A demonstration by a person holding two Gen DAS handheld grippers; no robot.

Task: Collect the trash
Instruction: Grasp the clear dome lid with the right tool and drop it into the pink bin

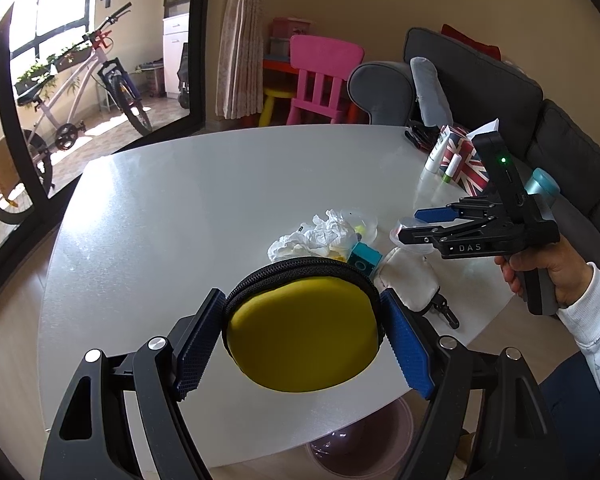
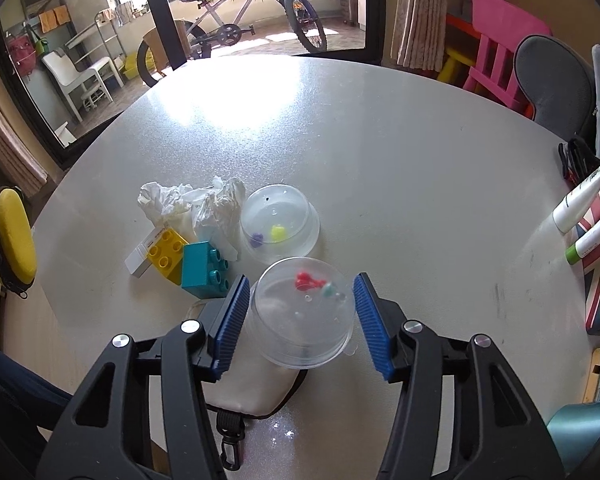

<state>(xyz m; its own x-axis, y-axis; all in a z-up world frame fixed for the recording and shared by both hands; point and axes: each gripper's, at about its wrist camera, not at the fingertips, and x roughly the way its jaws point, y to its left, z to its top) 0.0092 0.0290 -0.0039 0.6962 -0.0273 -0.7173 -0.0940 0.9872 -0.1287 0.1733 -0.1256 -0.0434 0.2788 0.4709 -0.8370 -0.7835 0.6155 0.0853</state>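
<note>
Blue ribbed pads of the right tongs [image 2: 299, 320] bracket a clear plastic dome cup [image 2: 304, 312], one touching, one a hair off; slick and round, it could squirt free onto the white pouch [image 2: 248, 384]; left tongs [image 1: 302, 344] grip a yellow zip case [image 1: 304, 332]; crumpled tissue [image 2: 192, 204] waits mid-surface [image 2: 380, 160].

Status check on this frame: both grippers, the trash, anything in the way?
Left gripper shut on yellow zip pouch. Right gripper open around clear dome cup, right pad not touching. Crumpled tissue untouched. Toy bricks crowd it.
</note>
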